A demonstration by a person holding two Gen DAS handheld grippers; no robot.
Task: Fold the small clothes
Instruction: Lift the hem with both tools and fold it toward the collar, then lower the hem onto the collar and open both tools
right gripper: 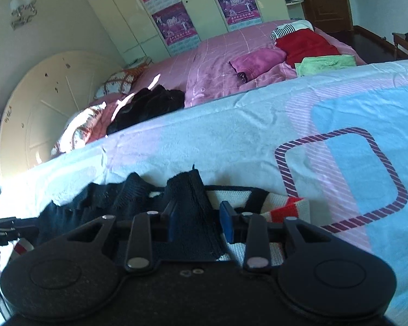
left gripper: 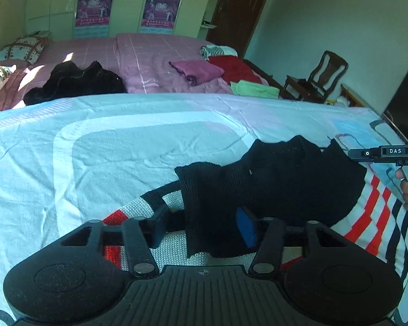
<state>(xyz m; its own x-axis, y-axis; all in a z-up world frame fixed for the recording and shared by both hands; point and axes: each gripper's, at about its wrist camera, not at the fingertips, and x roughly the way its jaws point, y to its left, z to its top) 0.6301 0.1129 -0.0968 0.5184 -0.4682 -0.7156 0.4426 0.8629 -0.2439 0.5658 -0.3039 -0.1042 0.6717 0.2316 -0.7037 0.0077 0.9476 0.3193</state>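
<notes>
A black knit garment [left gripper: 272, 179] with ribbed, rumpled folds lies on a striped red, white and black knit piece [left gripper: 372, 217] on the pale blue bedsheet [left gripper: 95, 141]. Its edge hangs between the parted fingers of the left gripper [left gripper: 204, 231]. The right gripper [right gripper: 198, 217] stands spread around a raised fold, unclenched.

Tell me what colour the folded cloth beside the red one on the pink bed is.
Light green, clearest in the right wrist view.
</notes>
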